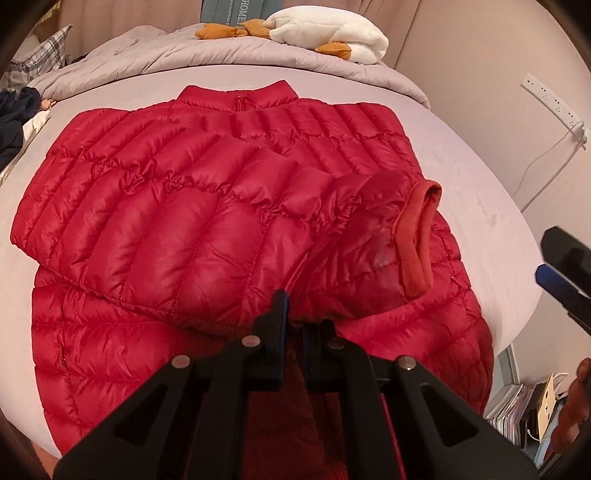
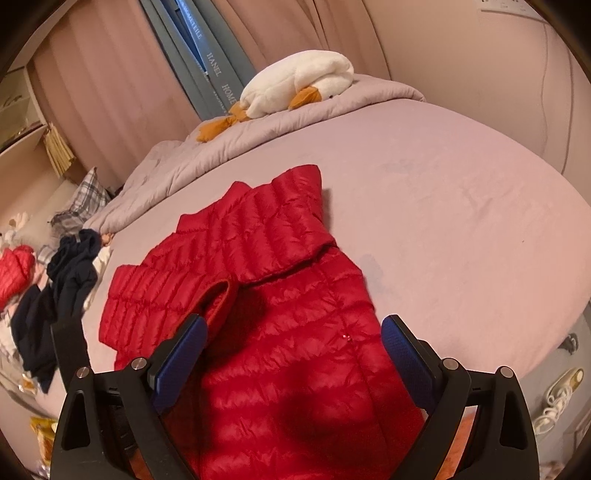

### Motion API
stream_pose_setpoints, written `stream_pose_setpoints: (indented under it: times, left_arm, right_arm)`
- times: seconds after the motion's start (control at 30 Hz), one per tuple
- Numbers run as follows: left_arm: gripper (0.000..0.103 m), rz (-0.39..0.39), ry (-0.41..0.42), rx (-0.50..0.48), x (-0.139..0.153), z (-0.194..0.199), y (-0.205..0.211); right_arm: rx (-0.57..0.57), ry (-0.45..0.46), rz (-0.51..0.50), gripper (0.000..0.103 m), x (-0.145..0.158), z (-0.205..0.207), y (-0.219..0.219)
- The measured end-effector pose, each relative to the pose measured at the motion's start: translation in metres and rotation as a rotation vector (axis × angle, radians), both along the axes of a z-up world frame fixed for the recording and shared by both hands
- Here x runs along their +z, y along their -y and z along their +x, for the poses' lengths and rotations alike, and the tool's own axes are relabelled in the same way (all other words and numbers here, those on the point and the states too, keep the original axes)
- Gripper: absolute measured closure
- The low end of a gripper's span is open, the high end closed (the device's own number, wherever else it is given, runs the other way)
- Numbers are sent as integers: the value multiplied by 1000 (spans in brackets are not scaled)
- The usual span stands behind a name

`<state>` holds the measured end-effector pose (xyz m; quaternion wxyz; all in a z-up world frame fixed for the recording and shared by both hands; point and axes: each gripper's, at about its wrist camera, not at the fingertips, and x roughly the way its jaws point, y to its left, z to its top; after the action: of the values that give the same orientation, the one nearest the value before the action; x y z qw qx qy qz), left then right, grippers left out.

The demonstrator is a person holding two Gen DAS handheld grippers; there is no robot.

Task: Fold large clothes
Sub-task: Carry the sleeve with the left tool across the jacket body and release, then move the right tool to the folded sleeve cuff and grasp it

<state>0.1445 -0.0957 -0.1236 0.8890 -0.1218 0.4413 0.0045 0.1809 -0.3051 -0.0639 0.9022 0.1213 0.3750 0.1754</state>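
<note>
Two grippers are being held over a red puffer jacket (image 1: 207, 206) lying flat on a bed (image 1: 461, 177), collar toward the plush duck (image 1: 332, 33). One sleeve (image 1: 303, 206) is being shown folded across the jacket's chest, cuff (image 1: 419, 240) toward the right gripper (image 2: 291, 354), whose fingers are being held wide and empty above the jacket's hem side. The left gripper (image 1: 291, 314) is being kept pinched on a fold of jacket fabric just below that sleeve, nearer the sleeve than its partner.
</note>
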Motion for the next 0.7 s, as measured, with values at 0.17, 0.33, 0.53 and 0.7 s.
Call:
stream_pose_setpoints:
  times: [0.17, 0.33, 0.53, 0.7]
  left_arm:
    - [70, -52, -9, 4, 10, -5, -13]
    - [39, -95, -12, 40, 21, -16, -32]
    - [19, -146, 28, 143, 38, -34, -70]
    - [14, -161, 29, 298, 43, -56, -114]
  right_arm:
    - [11, -16, 6, 7, -4, 0, 0]
    - [17, -11, 6, 7, -4, -1, -1]
    - [22, -11, 6, 7, -5, -2, -2]
    - [36, -18, 1, 7, -8, -2, -7]
